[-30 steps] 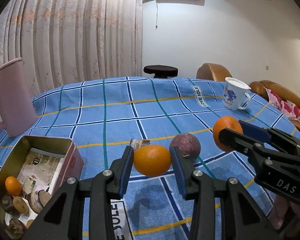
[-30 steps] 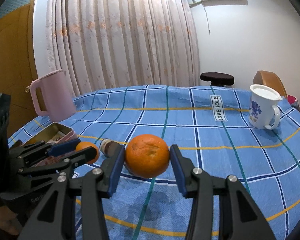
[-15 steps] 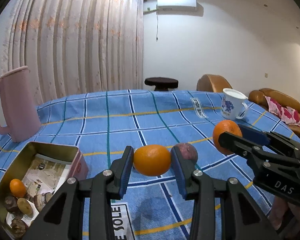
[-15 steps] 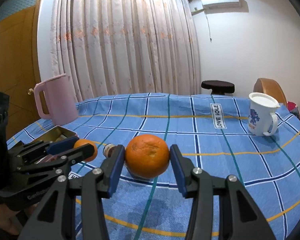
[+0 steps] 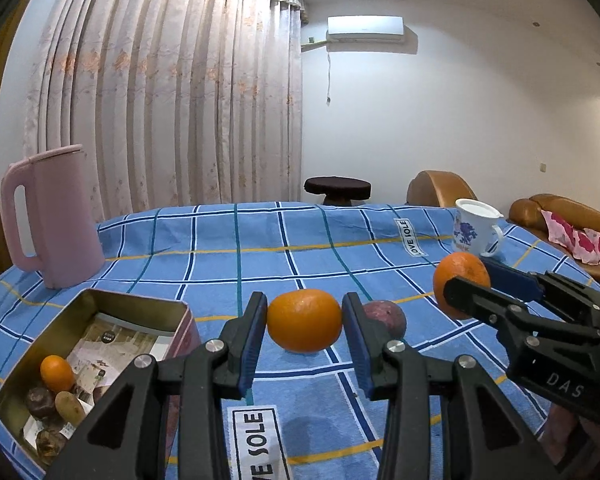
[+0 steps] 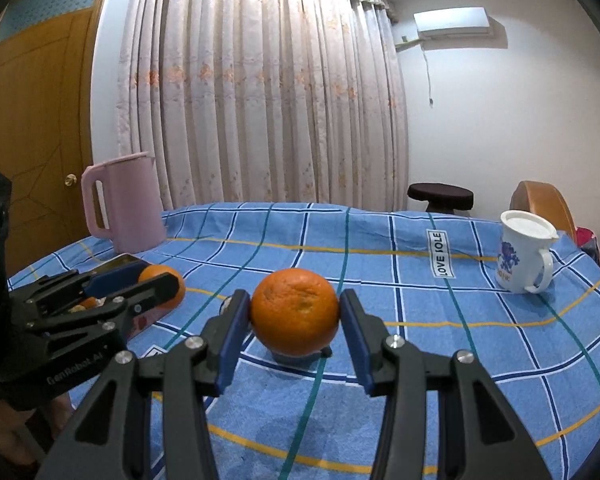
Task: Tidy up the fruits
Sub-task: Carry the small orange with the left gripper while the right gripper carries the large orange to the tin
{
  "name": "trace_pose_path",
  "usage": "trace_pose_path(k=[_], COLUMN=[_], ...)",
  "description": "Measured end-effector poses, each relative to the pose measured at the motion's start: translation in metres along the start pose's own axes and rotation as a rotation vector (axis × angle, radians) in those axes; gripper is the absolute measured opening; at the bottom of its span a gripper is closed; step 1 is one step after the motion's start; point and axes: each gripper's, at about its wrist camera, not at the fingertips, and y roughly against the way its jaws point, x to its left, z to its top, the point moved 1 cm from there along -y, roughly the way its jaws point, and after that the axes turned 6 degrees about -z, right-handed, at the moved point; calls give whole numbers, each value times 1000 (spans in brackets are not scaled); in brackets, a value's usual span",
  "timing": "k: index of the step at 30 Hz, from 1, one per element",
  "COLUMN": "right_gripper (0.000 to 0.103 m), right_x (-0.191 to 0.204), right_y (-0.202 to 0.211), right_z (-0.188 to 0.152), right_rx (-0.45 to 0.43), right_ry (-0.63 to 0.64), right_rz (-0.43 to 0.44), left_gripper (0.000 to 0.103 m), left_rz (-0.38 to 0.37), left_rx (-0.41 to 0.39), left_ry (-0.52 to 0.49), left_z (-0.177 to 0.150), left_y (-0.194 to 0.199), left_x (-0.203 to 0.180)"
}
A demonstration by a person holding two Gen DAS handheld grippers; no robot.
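Now — left orange (image 5: 304, 320) seemingly long-axis crosswise between fingers (image 5: 253, 334).

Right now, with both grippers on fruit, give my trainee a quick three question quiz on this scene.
1. True or false: the left gripper holds an orange.
2. What lies on the cloth right behind the left gripper's right finger: A) purple fruit B) mug C) kettle?
3. Fill in: the open tin already holds a small ____ fruit.

Key: 1 true; 2 A, the purple fruit; 3 orange.
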Motion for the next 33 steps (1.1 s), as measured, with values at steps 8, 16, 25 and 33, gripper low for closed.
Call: trace_pose_path(k=[8, 16, 25, 33], right_gripper=[49, 49, 49, 49], right_x=[9, 43, 94, 147], right_y=[-3, -3, -15, -31], right_z=[3, 23, 42, 43], right_rx=[18, -8, -13, 17], right_ry=[8, 38, 66, 114], right_rz=[20, 89, 208, 323], left_gripper=[41, 41, 41, 41], left_rz=[19, 69, 156, 253], left_rx=[15, 23, 57, 90], left_ry=[24, 45, 64, 125], left_z=[-1, 7, 5, -7], left_y=[11, 31, 48, 62], left_x=[15, 41, 81, 135])
